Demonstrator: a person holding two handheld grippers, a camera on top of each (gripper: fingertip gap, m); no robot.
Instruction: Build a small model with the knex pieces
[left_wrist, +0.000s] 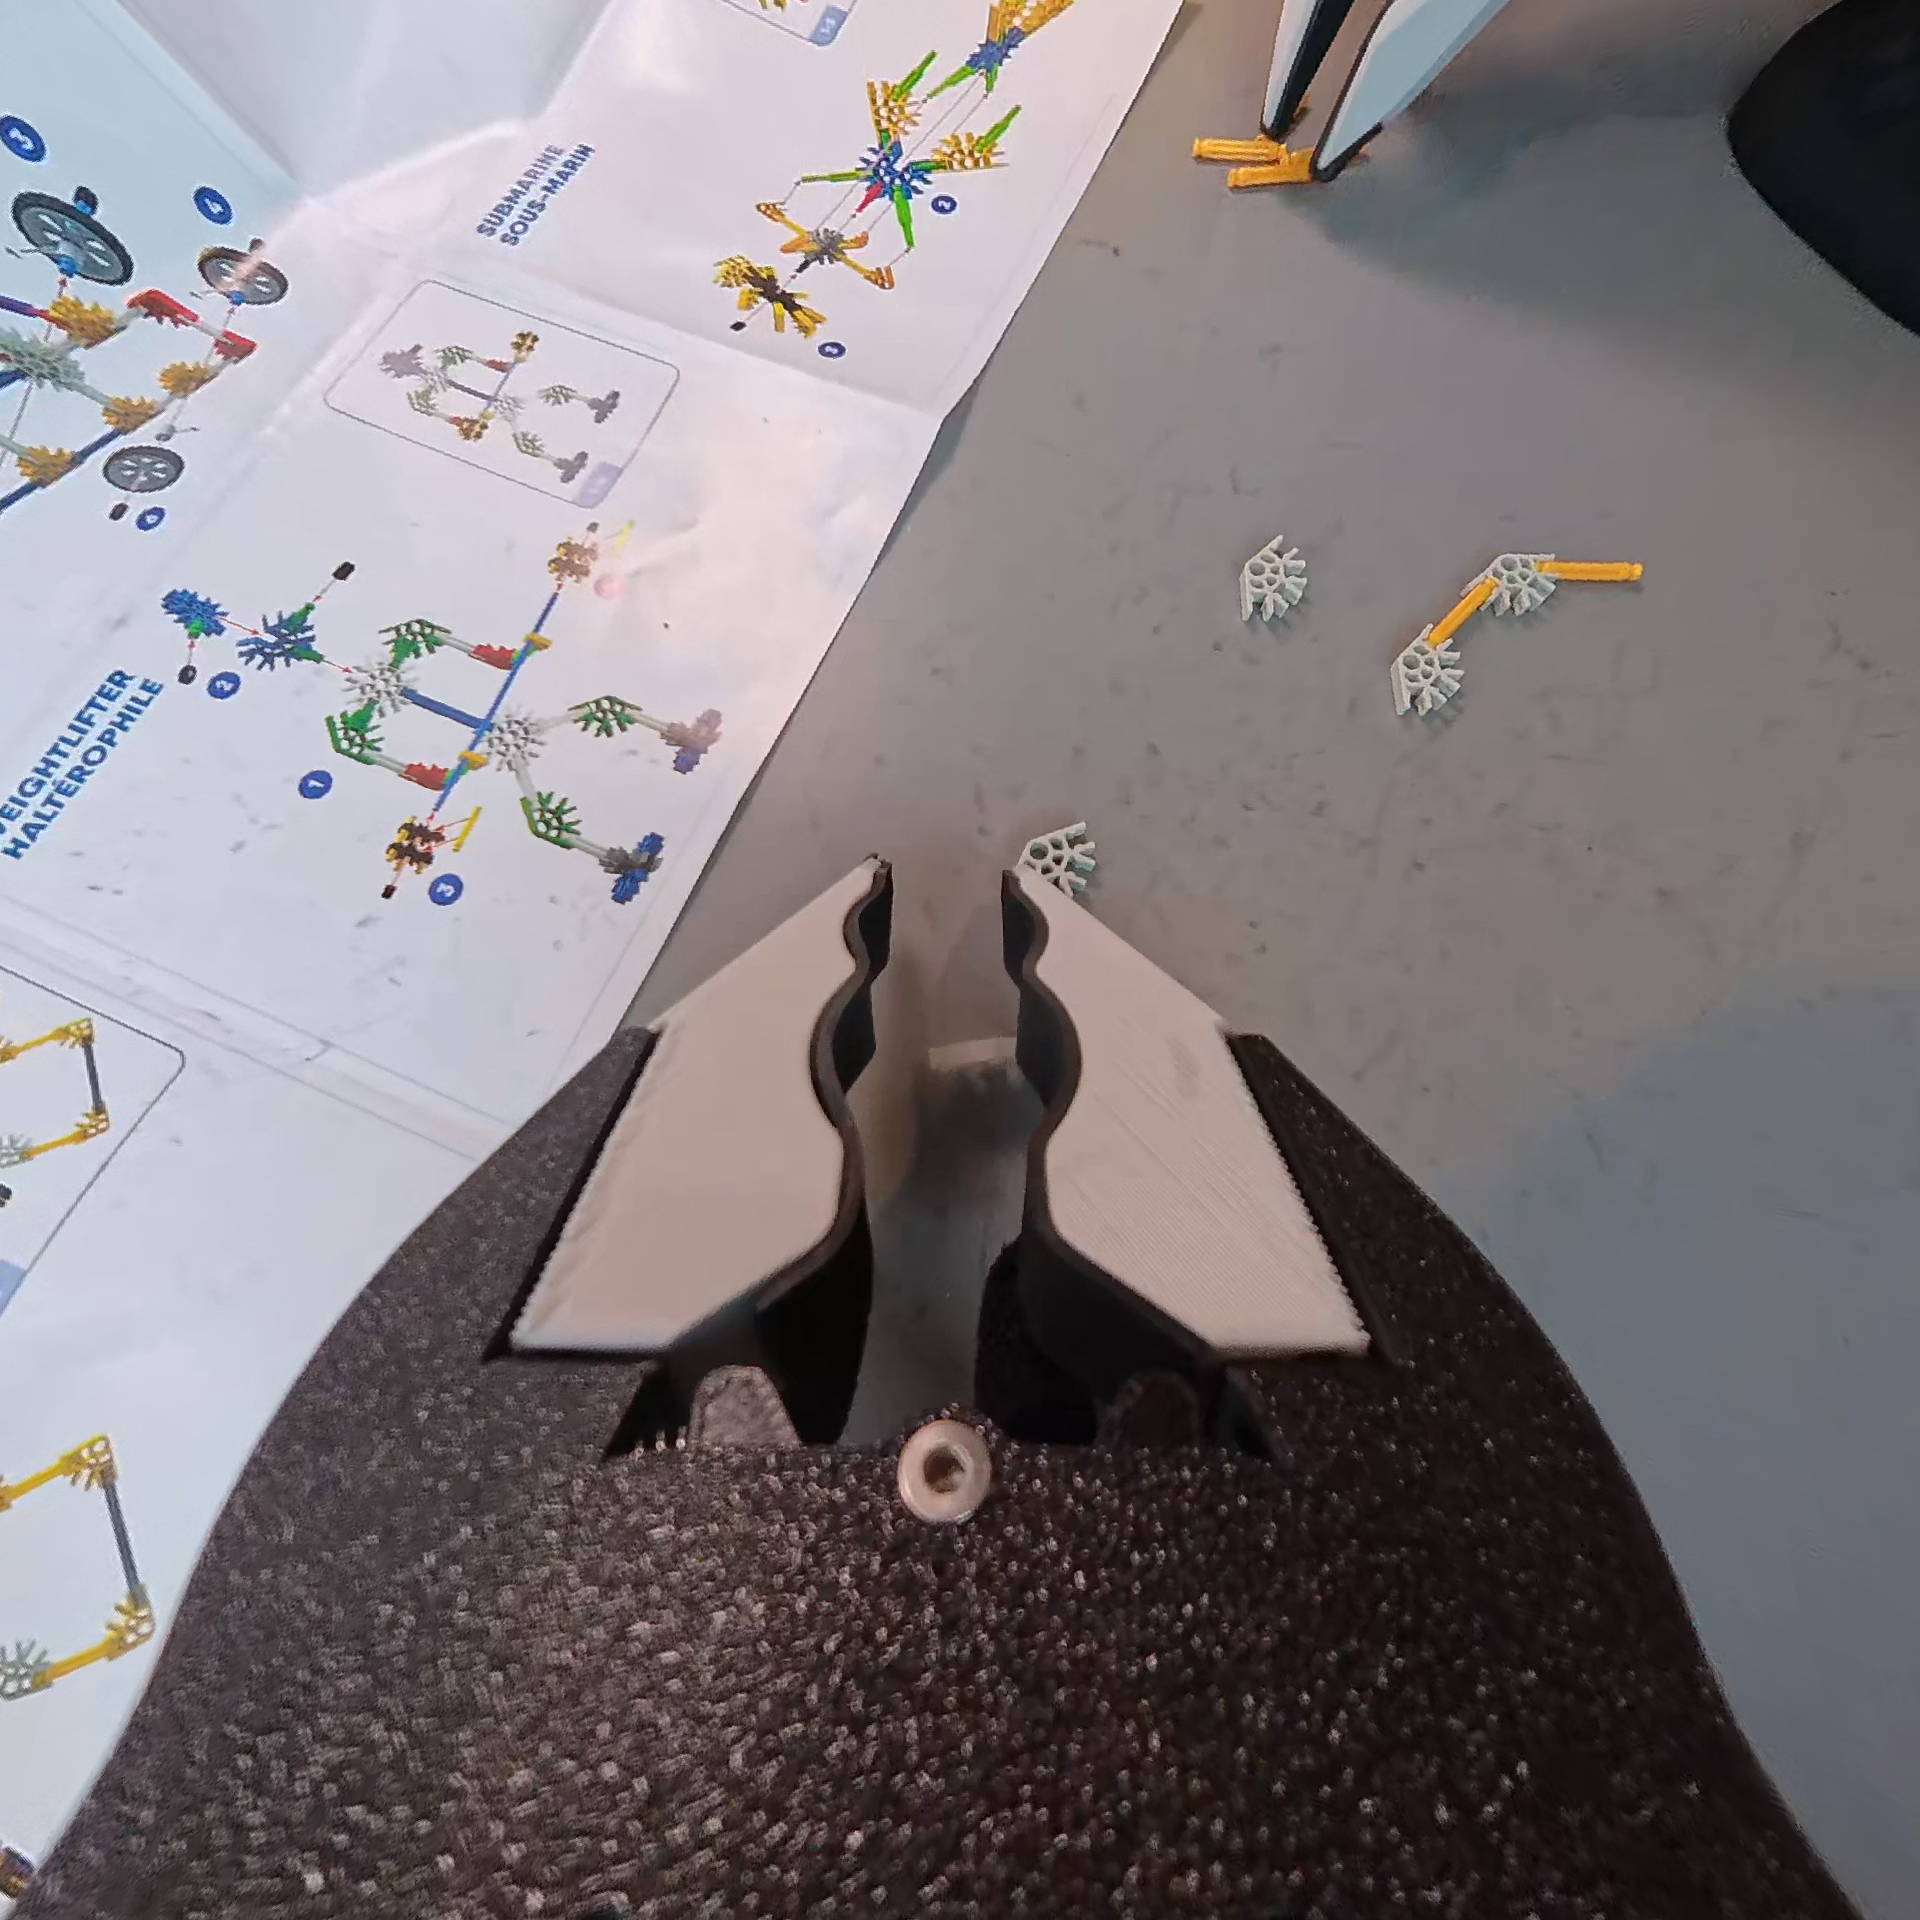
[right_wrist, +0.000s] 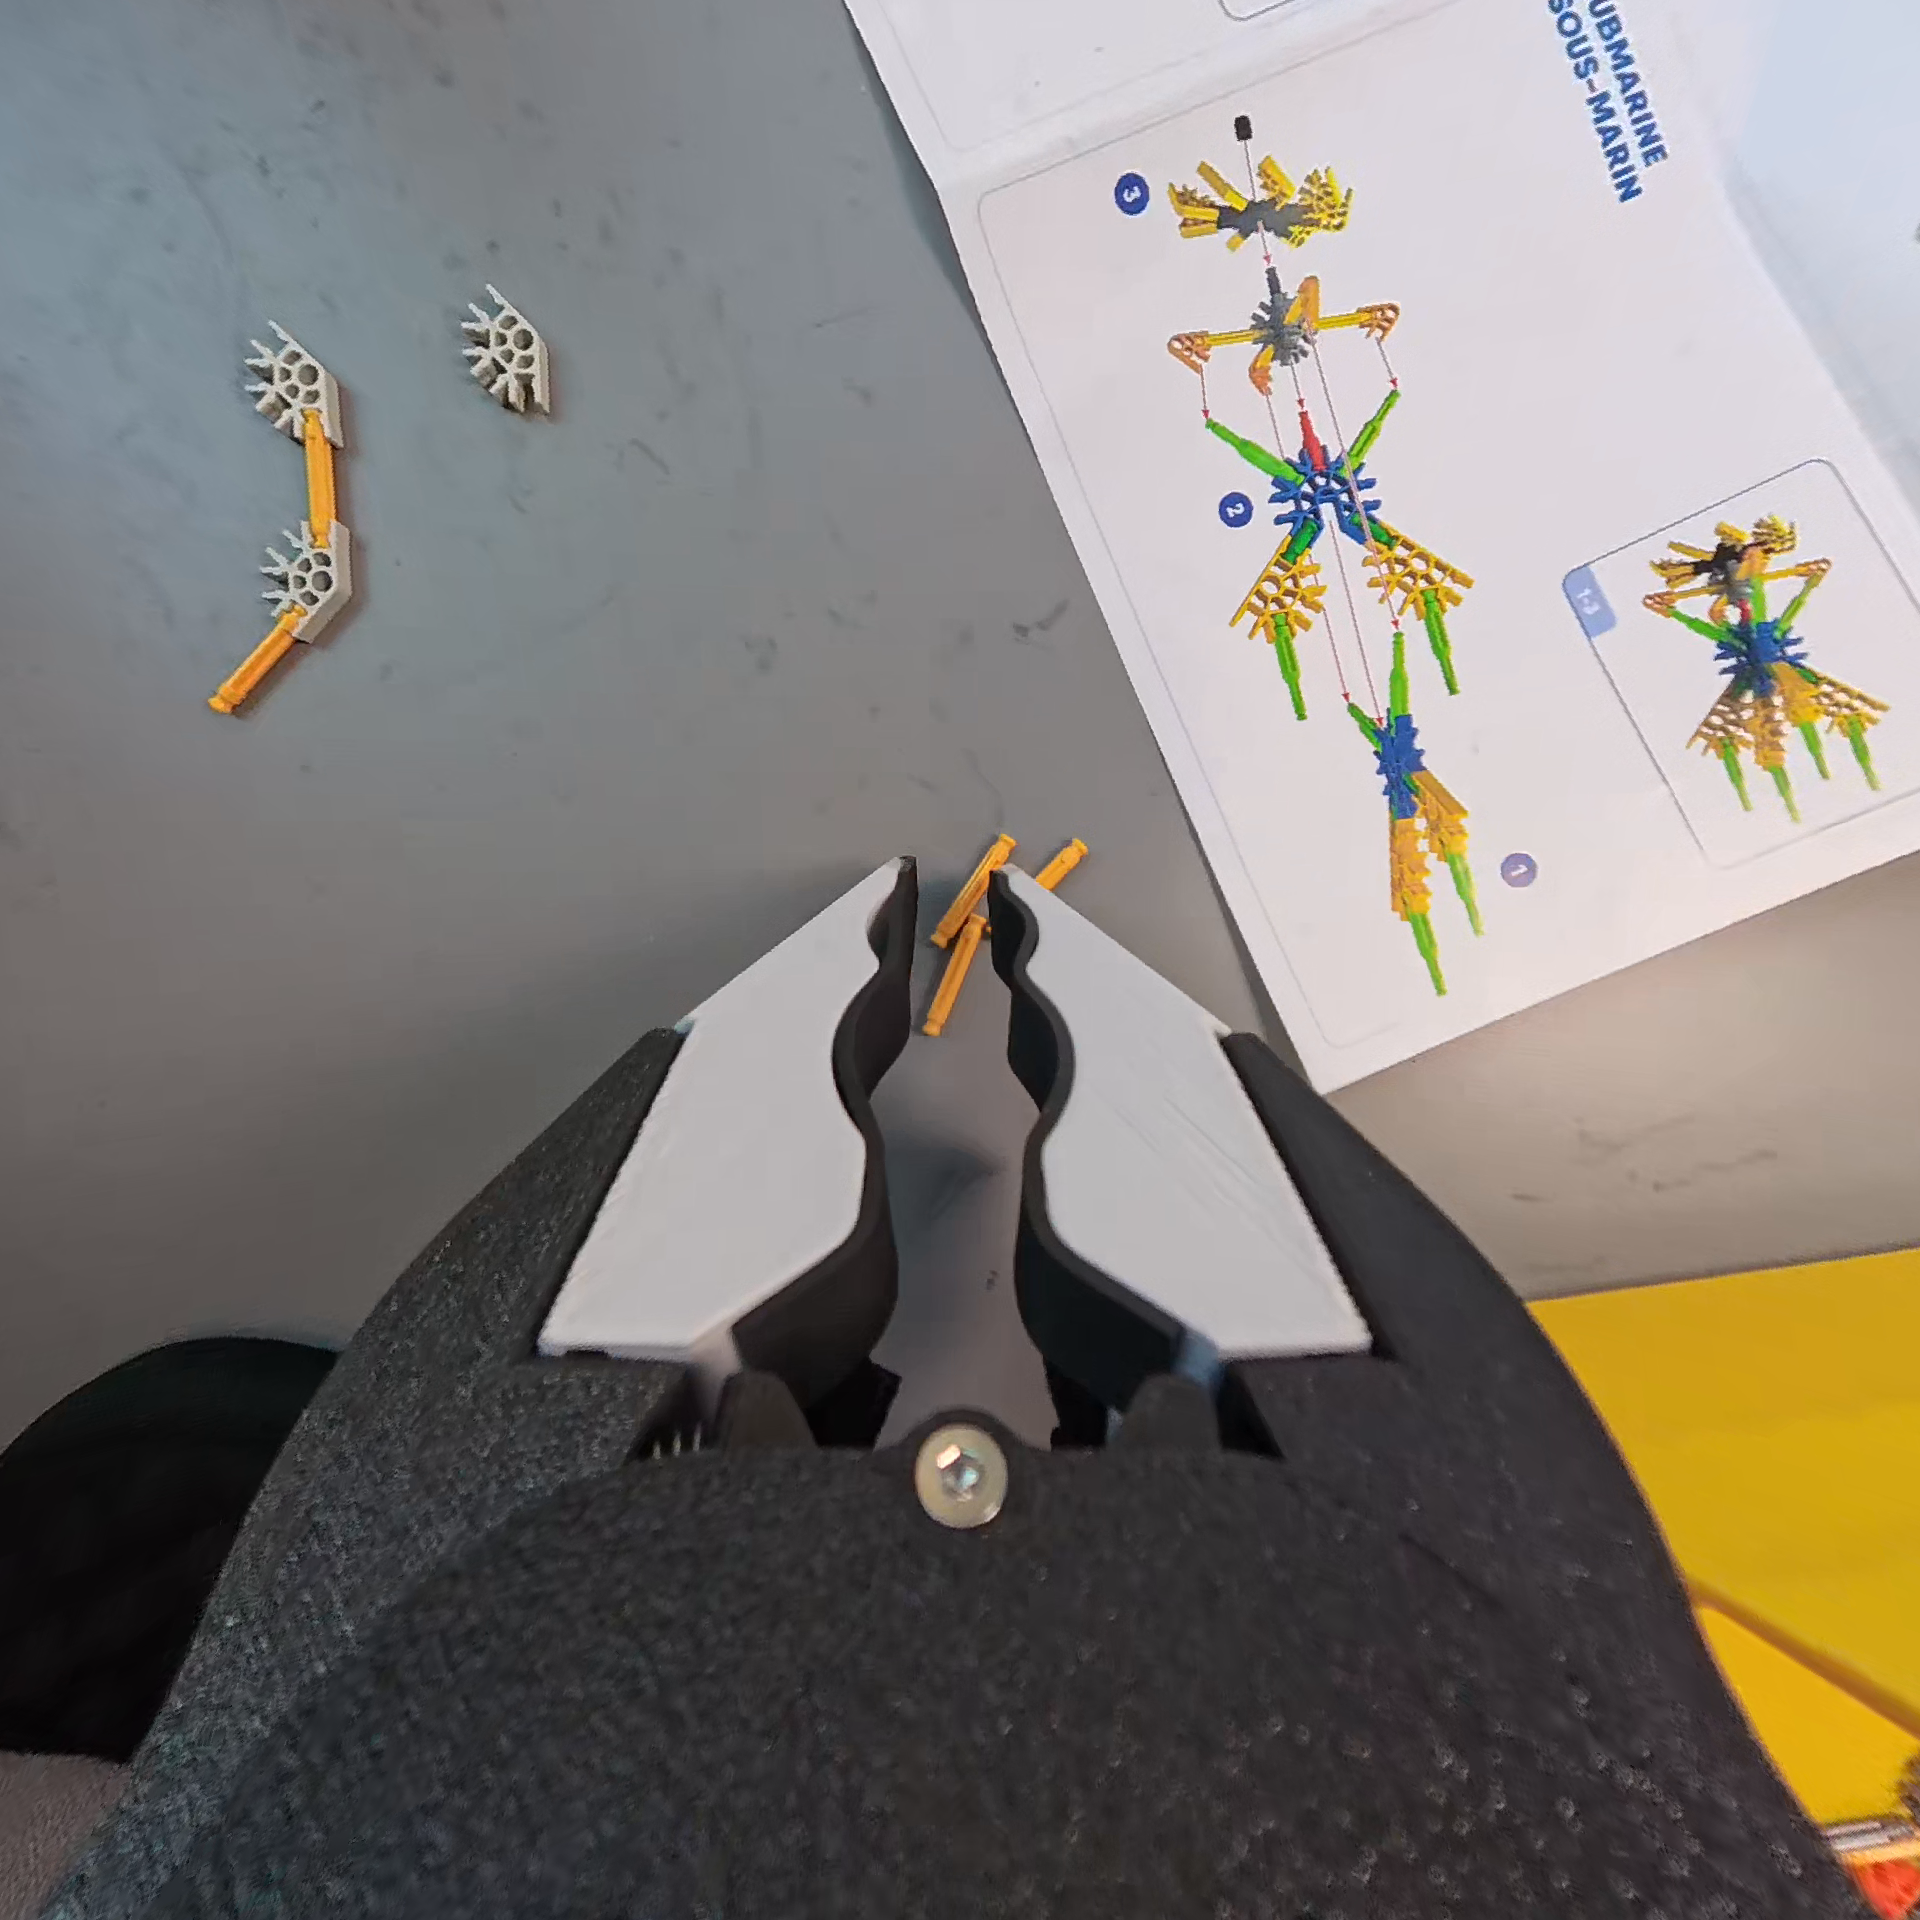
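Orange rods (right_wrist: 966, 935) lie loose on the grey table (right_wrist: 623, 727), just at the tips of the right gripper (right_wrist: 951, 878), narrowly parted and empty. Two rods already join two grey connectors (right_wrist: 301, 499); one connector (right_wrist: 509, 353) lies apart. Left gripper (left_wrist: 940, 873), narrowly parted and empty, sits beside another connector (left_wrist: 1060, 857). An instruction sheet (left_wrist: 416, 520) lies alongside.
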